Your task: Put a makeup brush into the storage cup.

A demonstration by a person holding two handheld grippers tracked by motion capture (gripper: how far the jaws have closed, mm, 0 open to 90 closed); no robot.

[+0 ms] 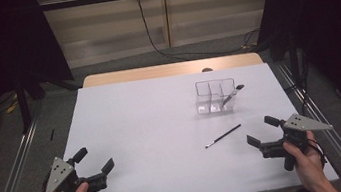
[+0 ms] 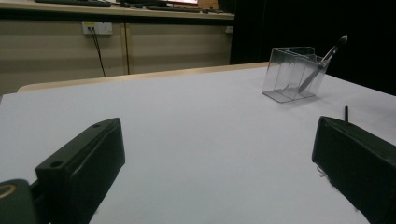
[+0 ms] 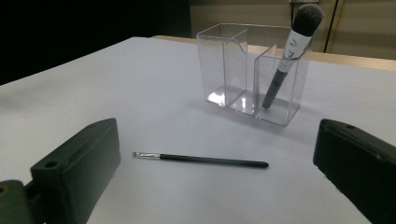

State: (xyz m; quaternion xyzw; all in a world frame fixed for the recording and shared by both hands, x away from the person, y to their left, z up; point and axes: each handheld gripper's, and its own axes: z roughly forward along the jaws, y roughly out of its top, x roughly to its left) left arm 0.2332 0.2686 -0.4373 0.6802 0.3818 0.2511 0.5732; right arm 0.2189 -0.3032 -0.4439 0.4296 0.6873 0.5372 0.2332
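High view: I hold my left gripper [image 1: 96, 162] at the near left corner of the white table [image 1: 153, 128] and my right gripper [image 1: 262, 131] at the near right side.
Left gripper: its jaws stand wide apart, nothing is between them, and it is low over the table.
Right gripper: its jaws are also spread wide and hold nothing; they point toward the thin brush [image 1: 222, 136].
Thin brush: it lies flat on the table, alone, just beside my right gripper on its left, and between this gripper and the clear organizer [image 1: 215, 96]. In the right gripper view the thin brush [image 3: 201, 159] lies across between the two jaws (a bit farther than their tips), with its small pale tip to the left.
Clear organizer: it stands upright toward the far right part of the table, with several compartments [image 3: 252, 70].
Big brush: the big brush [image 3: 290, 51] leans in the rightmost compartment, dark bristle head up and out over the rim.
Left gripper view: the organizer [image 2: 293, 74] is far off, at the upper right.
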